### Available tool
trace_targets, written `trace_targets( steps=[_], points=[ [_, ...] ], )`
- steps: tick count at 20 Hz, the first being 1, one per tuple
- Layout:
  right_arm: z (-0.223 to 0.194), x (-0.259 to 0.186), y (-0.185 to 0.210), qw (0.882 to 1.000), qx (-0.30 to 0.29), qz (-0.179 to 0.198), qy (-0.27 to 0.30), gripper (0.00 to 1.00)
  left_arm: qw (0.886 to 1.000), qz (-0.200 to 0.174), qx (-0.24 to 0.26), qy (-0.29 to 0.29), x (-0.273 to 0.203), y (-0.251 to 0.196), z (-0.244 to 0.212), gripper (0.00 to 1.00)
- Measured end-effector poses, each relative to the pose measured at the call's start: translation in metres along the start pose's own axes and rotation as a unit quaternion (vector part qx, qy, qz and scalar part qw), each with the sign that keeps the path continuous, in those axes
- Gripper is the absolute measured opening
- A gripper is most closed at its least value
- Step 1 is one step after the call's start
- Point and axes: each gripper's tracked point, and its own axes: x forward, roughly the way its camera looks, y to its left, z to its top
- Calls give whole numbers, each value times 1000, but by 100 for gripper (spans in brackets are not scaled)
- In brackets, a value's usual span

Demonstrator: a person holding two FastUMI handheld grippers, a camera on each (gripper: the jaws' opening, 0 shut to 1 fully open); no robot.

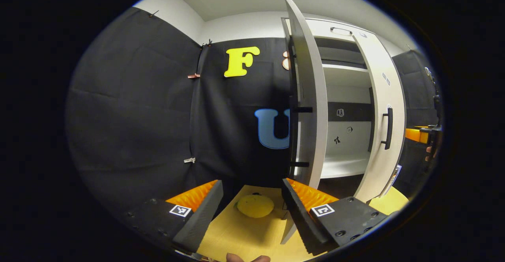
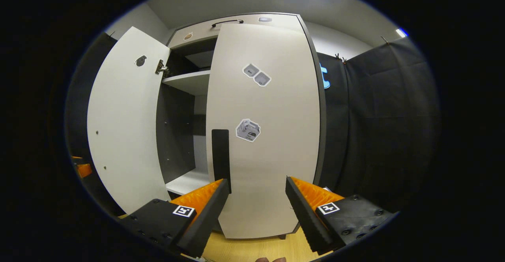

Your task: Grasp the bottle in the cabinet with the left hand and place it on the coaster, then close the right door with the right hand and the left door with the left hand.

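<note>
- Two doors need shutting, and neither one is shut all the way.
- Right gripper (image 2: 256, 180): its jaws are wide open and hold nothing.
- Right door (image 2: 272, 143) stands straight ahead of these jaws, at 12 o'clock, close by. I think it is almost shut.
- Its handle (image 2: 220, 155) is at 11 o'clock, just above one finger tip. A finger may catch on the handle, and then the push goes crooked or the door pulls back open.
- Left gripper (image 1: 252, 182): its jaws are wide open too, with nothing in them.
- Left door (image 1: 313, 96) is seen edge-on at 1 o'clock, wide open, with its bottom corner just behind one finger.
- That door may swing in and pinch the finger, or bang the right door if it goes too soon.
- One yellow round thing (image 1: 255, 205) lies on the table (image 1: 240, 238) between the jaws at 12 o'clock, low down. It may be the coaster; I cannot tell.
</note>
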Motion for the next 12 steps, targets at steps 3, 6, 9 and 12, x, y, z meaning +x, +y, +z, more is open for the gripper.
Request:
trace_targets(
  steps=[3, 6, 9, 12],
  points=[
    [3, -21, 0, 1000, 2, 0, -2, 96, 1000, -5, -11, -2, 22, 1, 10, 94],
    [2, -36, 0, 1000, -1, -2, -1, 97, 1000, -4, -8, -15, 50, 4, 26, 95],
    [0, -45, -3, 1000, -12, -4, 3, 97, 1000, -5, -4, -5, 71, 4, 27, 95],
    [-2, -54, -8, 1000, -15, -10, 3, 97, 1000, -12, -2, -2, 71, -1, 28, 92]
  ],
)
